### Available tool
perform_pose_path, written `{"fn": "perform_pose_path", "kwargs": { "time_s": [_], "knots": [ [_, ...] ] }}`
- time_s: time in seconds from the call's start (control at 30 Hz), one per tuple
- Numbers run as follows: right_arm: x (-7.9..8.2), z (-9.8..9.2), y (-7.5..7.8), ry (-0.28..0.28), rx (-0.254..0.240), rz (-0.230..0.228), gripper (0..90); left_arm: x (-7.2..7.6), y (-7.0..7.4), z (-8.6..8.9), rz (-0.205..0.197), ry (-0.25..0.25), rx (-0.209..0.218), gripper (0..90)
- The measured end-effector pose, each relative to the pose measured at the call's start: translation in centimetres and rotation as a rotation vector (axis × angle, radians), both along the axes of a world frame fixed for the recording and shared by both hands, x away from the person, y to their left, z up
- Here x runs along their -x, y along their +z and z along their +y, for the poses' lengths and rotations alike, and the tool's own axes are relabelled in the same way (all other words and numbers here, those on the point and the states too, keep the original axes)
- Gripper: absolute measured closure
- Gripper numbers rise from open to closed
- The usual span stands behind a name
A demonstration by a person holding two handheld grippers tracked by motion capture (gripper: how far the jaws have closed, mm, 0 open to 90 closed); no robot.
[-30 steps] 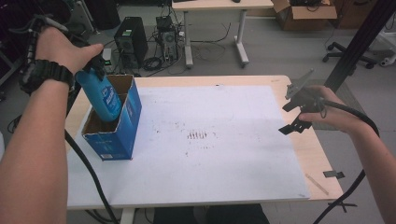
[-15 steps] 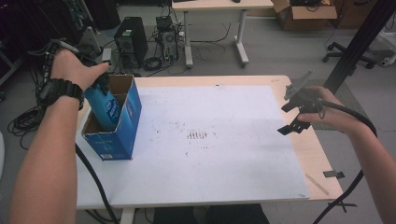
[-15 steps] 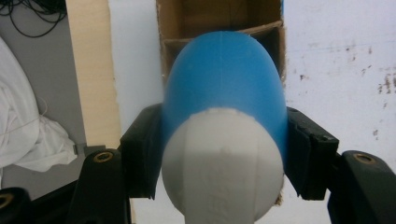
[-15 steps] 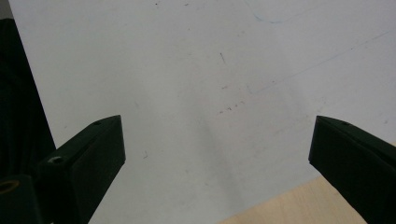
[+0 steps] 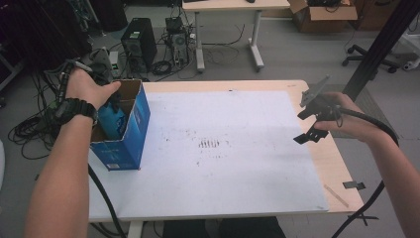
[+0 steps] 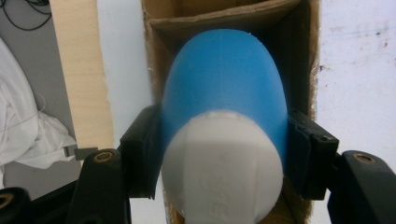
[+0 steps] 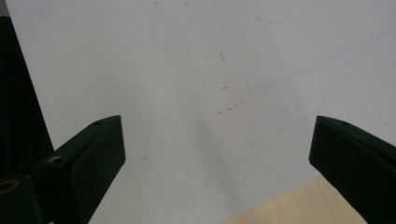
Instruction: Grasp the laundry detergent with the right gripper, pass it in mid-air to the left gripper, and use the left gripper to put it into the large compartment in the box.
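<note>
While held: left tool (image 6: 224, 154) clamps blue plastic bottle (image 6: 224, 88), half inside blue cardboard box (image 5: 130, 130).
Right tool (image 5: 311, 115): jaws apart, empty, above the white tabletop (image 5: 237, 163).
Left: release bottle, likely.

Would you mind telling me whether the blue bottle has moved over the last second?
Yes. The blue bottle, gripped by the left tool, has gone down into the blue box; a second ago most of it stood above the box's rim.

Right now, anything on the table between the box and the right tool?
Nothing: the high view shows bare white board between box and right tool, only scuff marks.
</note>
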State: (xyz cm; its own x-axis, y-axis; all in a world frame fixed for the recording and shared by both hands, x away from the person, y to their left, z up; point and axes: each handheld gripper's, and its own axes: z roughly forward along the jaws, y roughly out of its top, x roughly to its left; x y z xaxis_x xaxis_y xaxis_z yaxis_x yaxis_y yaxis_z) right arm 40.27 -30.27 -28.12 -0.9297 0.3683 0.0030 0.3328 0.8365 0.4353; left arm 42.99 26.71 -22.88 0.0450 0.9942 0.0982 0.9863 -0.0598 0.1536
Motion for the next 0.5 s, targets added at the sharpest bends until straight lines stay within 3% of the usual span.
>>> {"fn": "perform_pose_path", "kwargs": {
  "time_s": [0.5],
  "knots": [
    [0.2, 0.1, -0.2, 0.006, 0.013, 0.007, 3.9, -0.1, -2.7, -0.4, 0.025, -0.013, -0.003, 38.2]
  ]
}}
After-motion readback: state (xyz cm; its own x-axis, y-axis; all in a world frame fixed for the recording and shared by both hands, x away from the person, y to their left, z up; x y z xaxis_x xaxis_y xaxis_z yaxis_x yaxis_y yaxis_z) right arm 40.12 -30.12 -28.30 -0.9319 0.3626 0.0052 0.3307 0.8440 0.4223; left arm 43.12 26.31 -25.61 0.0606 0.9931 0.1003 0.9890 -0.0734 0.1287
